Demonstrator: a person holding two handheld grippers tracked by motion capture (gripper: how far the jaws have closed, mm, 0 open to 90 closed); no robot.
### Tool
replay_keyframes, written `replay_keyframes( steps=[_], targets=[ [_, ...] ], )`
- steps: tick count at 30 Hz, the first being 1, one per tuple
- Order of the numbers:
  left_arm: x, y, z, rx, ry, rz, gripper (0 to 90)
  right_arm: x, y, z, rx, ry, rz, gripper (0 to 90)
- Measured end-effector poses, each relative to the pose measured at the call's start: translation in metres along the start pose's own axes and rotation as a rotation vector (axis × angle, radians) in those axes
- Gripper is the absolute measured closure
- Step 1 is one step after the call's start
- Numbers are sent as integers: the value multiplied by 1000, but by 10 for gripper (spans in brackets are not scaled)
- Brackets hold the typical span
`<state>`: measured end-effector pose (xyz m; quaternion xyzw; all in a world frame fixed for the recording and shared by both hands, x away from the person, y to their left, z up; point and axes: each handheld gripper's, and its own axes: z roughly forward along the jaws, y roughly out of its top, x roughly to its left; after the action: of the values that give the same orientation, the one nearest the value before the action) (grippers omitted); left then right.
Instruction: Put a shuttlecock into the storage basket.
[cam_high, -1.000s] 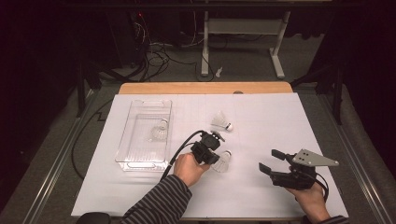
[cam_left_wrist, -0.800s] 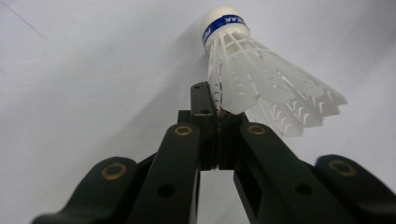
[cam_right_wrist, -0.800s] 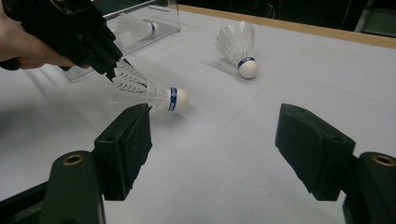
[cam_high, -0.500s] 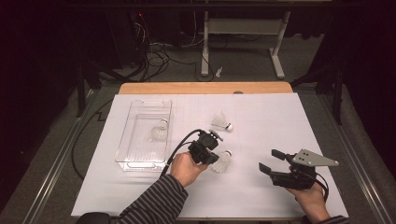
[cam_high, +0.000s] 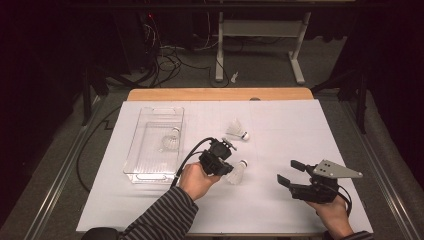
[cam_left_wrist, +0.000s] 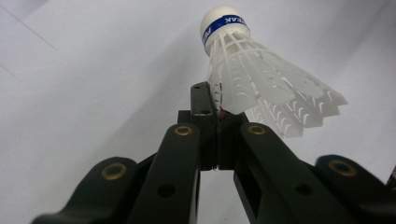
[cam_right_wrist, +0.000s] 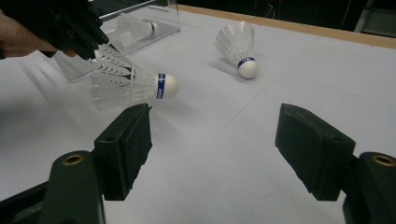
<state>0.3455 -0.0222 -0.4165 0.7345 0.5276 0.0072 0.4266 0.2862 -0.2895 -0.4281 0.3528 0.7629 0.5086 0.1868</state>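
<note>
Table (cam_high: 280, 200): covered by a white sheet, with a wooden edge showing at the far side.
Clear bin (cam_high: 150, 172): stands on the sheet's left part; one shuttlecock (cam_high: 170, 142) lies inside it, near the far right wall.
Right gripper (cam_high: 292, 174): held low over the sheet's right part, jaws spread wide with nothing between them, well apart from every shuttlecock.
Left gripper (cam_high: 226, 167): near the sheet's middle, just right of the bin; jaws pressed together on the skirt edge of the held shuttlecock (cam_left_wrist: 261, 79).
Held shuttlecock: pinched at the feather rim, white cork with blue band pointing away from the jaws, close above the sheet.
Loose shuttlecock (cam_high: 237, 131): lies on the sheet beyond the left gripper, apart from it, cork toward the right.
</note>
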Motion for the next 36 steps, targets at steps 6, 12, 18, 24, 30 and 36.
replay_keyframes(
  steps=[6,12,18,24,30,36],
  targets=[
    [1,0,-4,-4,-7,5,894,0,0,0,0,0,0,277],
    [1,1,-7,-13,-10,-2,894,0,0,0,0,0,0,277],
    [4,0,-10,-21,-14,-11,894,0,0,0,0,1,0,277],
    [8,0,-15,-32,-18,-15,894,0,0,0,1,0,1,278],
    [10,0,-21,-45,-18,-19,894,0,0,0,1,0,1,277],
    [13,3,-28,-62,-15,-21,894,0,0,0,0,0,2,277]
  ],
)
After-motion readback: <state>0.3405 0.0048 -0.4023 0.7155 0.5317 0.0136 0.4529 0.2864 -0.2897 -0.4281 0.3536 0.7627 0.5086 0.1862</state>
